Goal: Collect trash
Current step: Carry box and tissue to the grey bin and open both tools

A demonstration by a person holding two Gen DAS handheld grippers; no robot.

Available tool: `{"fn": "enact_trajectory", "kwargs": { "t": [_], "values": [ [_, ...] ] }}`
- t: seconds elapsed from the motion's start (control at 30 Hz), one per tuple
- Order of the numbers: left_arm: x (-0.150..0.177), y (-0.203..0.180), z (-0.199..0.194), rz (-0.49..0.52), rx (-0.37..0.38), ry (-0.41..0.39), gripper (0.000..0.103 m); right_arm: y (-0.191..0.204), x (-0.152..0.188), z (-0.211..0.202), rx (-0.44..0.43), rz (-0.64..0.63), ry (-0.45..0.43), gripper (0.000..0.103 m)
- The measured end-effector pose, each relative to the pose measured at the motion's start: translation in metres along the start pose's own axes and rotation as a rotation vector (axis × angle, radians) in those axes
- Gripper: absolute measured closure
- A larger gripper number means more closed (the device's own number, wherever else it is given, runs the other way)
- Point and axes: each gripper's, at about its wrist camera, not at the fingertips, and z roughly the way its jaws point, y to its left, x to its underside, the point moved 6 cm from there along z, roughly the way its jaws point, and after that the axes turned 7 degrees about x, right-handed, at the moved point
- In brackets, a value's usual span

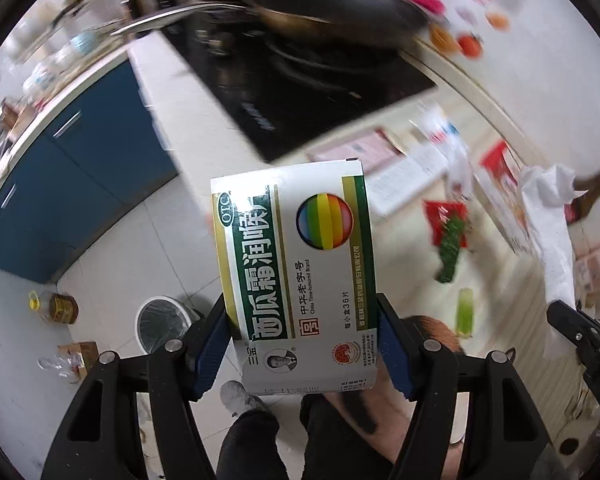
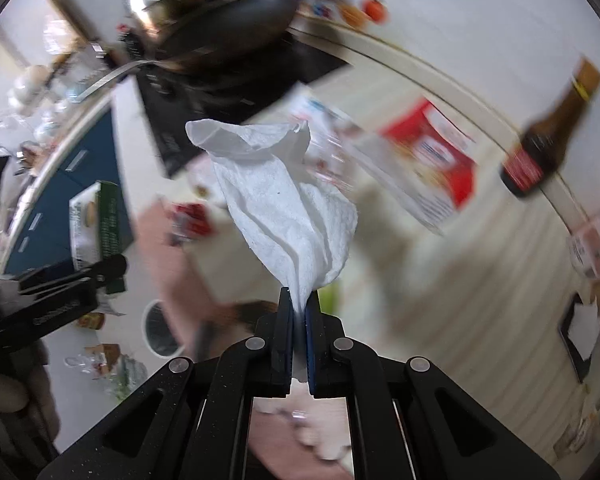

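Above the kitchen floor, I have both grippers raised and pointing steeply down. My left gripper [image 1: 302, 344] has its jaws clamped on a medicine box [image 1: 296, 264], white and green with a rainbow ball printed on it; the blue pads press its two long edges and the box stands out ahead of the jaws. Below it I see the pale tiled floor [image 1: 112, 264], a white bin [image 1: 164, 322] with a liner, an oil bottle [image 1: 56, 306] near the blue cabinet [image 1: 80, 168], and my own shoe [image 1: 240, 398].

My right gripper [image 2: 299, 320] has its jaws pressed together on a crumpled white paper towel [image 2: 288, 208], which fans out from the pinch point. In that view the box shows at the left edge, held in the left gripper.

Beyond both grippers lies the pale surface [image 1: 496, 276], blurred. On it I make out a black cooktop [image 1: 300, 92] carrying a dark frying pan [image 1: 332, 8], a red and white box [image 2: 432, 164], a brown bottle [image 2: 552, 132] with a red label, a red and green wrapper [image 1: 450, 236], and a green tube [image 1: 465, 312].
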Motion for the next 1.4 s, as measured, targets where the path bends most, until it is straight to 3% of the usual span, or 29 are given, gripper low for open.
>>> {"fn": "enact_trajectory", "kwargs": {
  "t": [0.13, 0.23, 0.37, 0.53, 0.77, 0.93, 1.0, 1.1, 1.17, 1.2, 1.23, 1.27, 1.33, 1.4],
  "values": [
    [0.014, 0.069, -0.016, -0.094, -0.018, -0.025, 0.038, 0.067, -0.007, 0.0, -0.05, -0.048, -0.011, 0.098],
    [0.033, 0.147, -0.019, -0.196, -0.068, -0.024, 0.038, 0.134, 0.005, 0.014, -0.086, -0.109, 0.023, 0.098],
    [0.072, 0.258, 0.008, -0.343, -0.148, 0.036, 0.038, 0.232, 0.038, 0.062, -0.119, -0.207, 0.104, 0.098],
    [0.136, 0.383, 0.084, -0.487, -0.243, 0.129, 0.038, 0.351, 0.101, 0.181, -0.142, -0.354, 0.226, 0.098],
    [0.233, 0.516, 0.275, -0.645, -0.247, 0.254, 0.038, 0.47, 0.208, 0.408, -0.222, -0.394, 0.437, 0.098],
    [0.284, 0.569, 0.388, -0.702, -0.186, 0.32, 0.038, 0.51, 0.279, 0.554, -0.217, -0.413, 0.569, 0.098],
    [0.298, 0.583, 0.427, -0.719, -0.15, 0.344, 0.037, 0.519, 0.296, 0.593, -0.204, -0.437, 0.588, 0.098],
    [0.318, 0.602, 0.452, -0.772, -0.111, 0.348, 0.036, 0.529, 0.312, 0.637, -0.204, -0.478, 0.608, 0.097],
    [0.327, 0.609, 0.461, -0.794, -0.1, 0.35, 0.026, 0.533, 0.315, 0.655, -0.196, -0.485, 0.616, 0.097],
    [0.331, 0.614, 0.462, -0.802, -0.095, 0.345, 0.013, 0.534, 0.319, 0.659, -0.196, -0.493, 0.62, 0.095],
    [0.33, 0.61, 0.462, -0.809, -0.093, 0.34, 0.005, 0.541, 0.321, 0.665, -0.194, -0.504, 0.625, 0.089],
    [0.33, 0.608, 0.461, -0.816, -0.095, 0.333, 0.004, 0.545, 0.323, 0.667, -0.191, -0.518, 0.628, 0.081],
    [0.331, 0.607, 0.457, -0.826, -0.121, 0.325, 0.004, 0.553, 0.328, 0.662, -0.188, -0.54, 0.632, 0.045],
    [0.331, 0.609, 0.446, -0.82, -0.149, 0.301, 0.004, 0.553, 0.327, 0.659, -0.187, -0.565, 0.616, 0.04]
  ]
}}
